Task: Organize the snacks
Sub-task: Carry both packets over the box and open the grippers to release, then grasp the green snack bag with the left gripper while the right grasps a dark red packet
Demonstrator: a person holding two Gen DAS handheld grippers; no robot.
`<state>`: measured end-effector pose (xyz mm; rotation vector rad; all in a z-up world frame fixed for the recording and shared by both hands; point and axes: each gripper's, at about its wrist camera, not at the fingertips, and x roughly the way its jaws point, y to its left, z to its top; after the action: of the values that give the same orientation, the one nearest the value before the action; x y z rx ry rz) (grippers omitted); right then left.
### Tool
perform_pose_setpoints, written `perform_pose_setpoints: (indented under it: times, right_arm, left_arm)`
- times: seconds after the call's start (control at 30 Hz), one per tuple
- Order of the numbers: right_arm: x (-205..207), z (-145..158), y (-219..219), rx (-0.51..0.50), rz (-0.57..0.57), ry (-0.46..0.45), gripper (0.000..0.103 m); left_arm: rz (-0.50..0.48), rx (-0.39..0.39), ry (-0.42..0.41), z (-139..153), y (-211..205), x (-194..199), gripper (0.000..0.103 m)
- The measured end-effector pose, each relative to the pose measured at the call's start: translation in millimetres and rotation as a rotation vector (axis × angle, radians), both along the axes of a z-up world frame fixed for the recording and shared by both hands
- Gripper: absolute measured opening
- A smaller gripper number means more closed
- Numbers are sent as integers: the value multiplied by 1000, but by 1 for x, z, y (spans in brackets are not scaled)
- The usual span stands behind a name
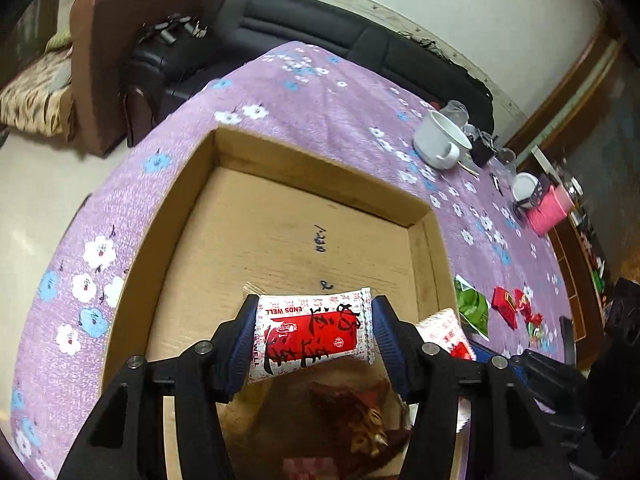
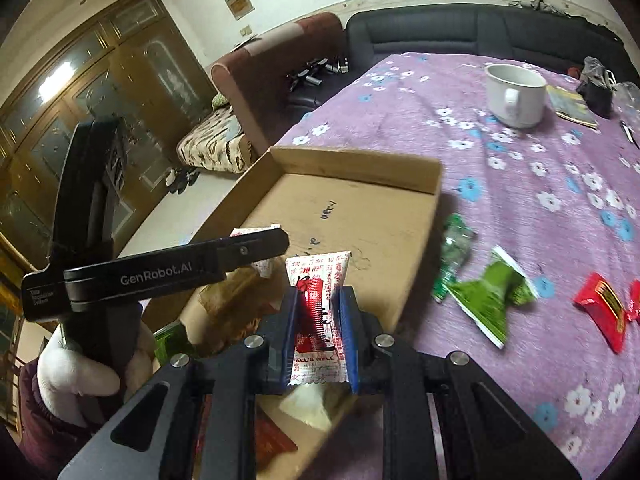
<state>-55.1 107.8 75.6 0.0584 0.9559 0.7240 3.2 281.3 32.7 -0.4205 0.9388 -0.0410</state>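
Cardboard makes up the biggest task item: a shallow open box (image 1: pixel 304 240) sitting on a table covered with a purple flowered cloth (image 1: pixel 344 92). Its floor is mostly bare, with a few wrapped snacks gathered at the near end under the grippers. A white mug (image 2: pixel 516 94) stands farther back on the cloth, well apart from the box.

Loose on the cloth just beside the box's right wall lie two green snack wrappers (image 2: pixel 488 296), and farther right a red packet (image 2: pixel 602 308). These look light, thin and crinkly, likely slippery, with soft contents that could crush. Pinching across the flat middle or a crimped end seam seems the safest hold.

The left gripper (image 1: pixel 314 332) hangs over the box with its jaws about half spread, the blue pads pressing the two short ends of a red-and-white sachet (image 1: pixel 312 336), which bows slightly between them. From the right wrist view, this gripper's black body crosses above the box, held by a gloved hand (image 2: pixel 76 376).

The right gripper (image 2: pixel 318 334) is squeezed nearly together, pinching a second red-and-white sachet (image 2: pixel 320 280) across its narrow width, over the box's near edge. The packet's top end sticks up free beyond the pads.
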Motion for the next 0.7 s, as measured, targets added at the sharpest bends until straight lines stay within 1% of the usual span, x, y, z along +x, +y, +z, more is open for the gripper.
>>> perform_pose_setpoints:
  times: [0.13, 0.2, 0.27, 0.33, 0.4, 0.57, 0.63, 0.7]
  right_arm:
    - [3, -4, 8, -7, -10, 7, 22]
    - [5, -4, 6, 8, -23, 23, 35]
    - [4, 0, -4, 38, -38, 31, 37]
    - [6, 6, -17, 54, -54, 22, 37]
    - [6, 12, -37, 61, -85, 1, 42]
    - [8, 18, -113, 42, -214, -33, 42]
    - [10, 16, -149, 37, -286, -30, 42]
    - [12, 13, -183, 61, -349, -1, 42]
  left_arm:
    - [20, -30, -1, -4, 6, 1, 65]
    - [30, -34, -4, -3, 8, -1, 68]
    - [40, -48, -9, -1, 9, -5, 69]
    - [44, -71, -31, 7, 9, -13, 69]
    - [41, -76, -69, 20, 6, -23, 70]
    - [17, -58, -187, 58, -16, -52, 81]
    - [9, -73, -227, 69, -27, -62, 92]
    - [-11, -111, -271, 74, -44, -73, 97]
